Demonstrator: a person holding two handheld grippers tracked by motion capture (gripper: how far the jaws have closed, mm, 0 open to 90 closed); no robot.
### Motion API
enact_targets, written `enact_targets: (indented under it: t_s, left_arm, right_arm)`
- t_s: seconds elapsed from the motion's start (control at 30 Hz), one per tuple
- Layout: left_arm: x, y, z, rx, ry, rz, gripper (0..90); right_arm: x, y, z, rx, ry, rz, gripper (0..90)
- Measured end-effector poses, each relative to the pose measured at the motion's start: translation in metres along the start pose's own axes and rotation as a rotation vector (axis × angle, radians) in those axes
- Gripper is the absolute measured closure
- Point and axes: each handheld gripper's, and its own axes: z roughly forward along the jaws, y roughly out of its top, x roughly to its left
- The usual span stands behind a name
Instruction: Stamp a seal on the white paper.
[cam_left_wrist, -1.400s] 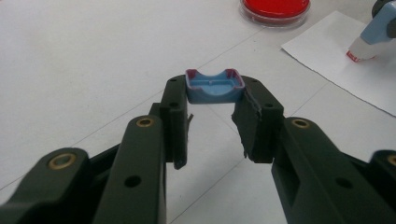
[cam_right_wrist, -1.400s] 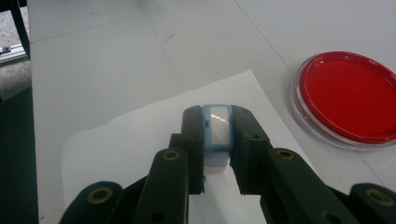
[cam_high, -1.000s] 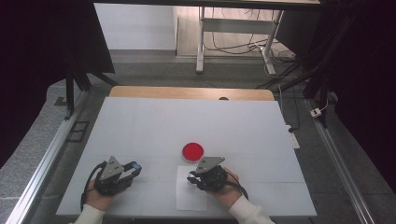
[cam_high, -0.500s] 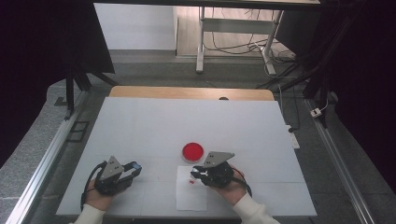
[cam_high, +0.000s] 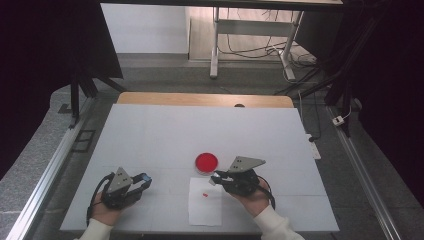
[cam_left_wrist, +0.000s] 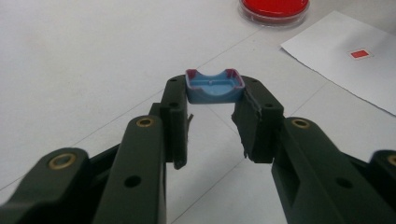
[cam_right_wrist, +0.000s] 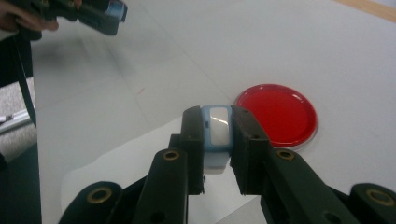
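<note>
High view: table (cam_high: 150, 130) covered in white. Left gripper (cam_high: 142, 180) sits near the near-left corner, clamped on a small blue cap (cam_high: 145, 177). Right gripper (cam_high: 216, 179) is close to the near edge, mid-table, over the far edge of a white paper sheet (cam_high: 205, 207), pinching a small pale-blue stamp body (cam_high: 213, 181). A red mark (cam_high: 205, 194) sits on the sheet. Red dish (cam_high: 206, 161) is just beyond the sheet, near the right gripper tips.

Left gripper view: jaws closed on the blue cap (cam_left_wrist: 215, 86), held only at the very tips, hollow side up with red-stained rim. Risk: tip-only grip, a twist or bump could pop the cap out onto the table.

Right gripper view: jaws closed on the pale-blue stamp body (cam_right_wrist: 218, 128), upright between the pads, red dish (cam_right_wrist: 276, 114) just past it, paper sheet (cam_right_wrist: 121, 163) below. Risks, as I judge them: the body looks smooth and narrow, so it may rotate in the pads when pressed down; lowering off-target could ink the table cover instead of the paper or smear the existing mark; swinging forward could knock the dish. Bringing cap and body together needs alignment, and a skewed cap would jam or slip.
</note>
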Motion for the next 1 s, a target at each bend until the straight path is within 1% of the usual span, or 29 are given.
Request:
enact_targets:
  t_s: [0.13,0.33,0.53,0.7,1.0]
  left_arm:
    - [0.000,0.000,0.000,0.002,0.002,0.001,65.0]
    - [-0.001,0.000,0.001,0.003,-0.001,0.002,65.0]
    - [-0.001,0.000,0.002,0.005,-0.002,0.003,65.0]
    - [-0.001,0.000,0.002,0.006,-0.003,0.003,65.0]
    - [-0.002,0.001,0.004,0.007,-0.004,0.007,65.0]
  right_arm:
    - [-0.006,0.001,-0.009,-0.039,-0.021,0.031,75.6]
    - [-0.019,0.001,-0.026,-0.116,-0.055,0.092,75.6]
    - [-0.027,0.000,-0.037,-0.153,-0.084,0.119,75.6]
    - [-0.029,-0.001,-0.040,-0.156,-0.089,0.126,75.6]
    - [-0.028,0.000,-0.040,-0.161,-0.088,0.121,75.5]
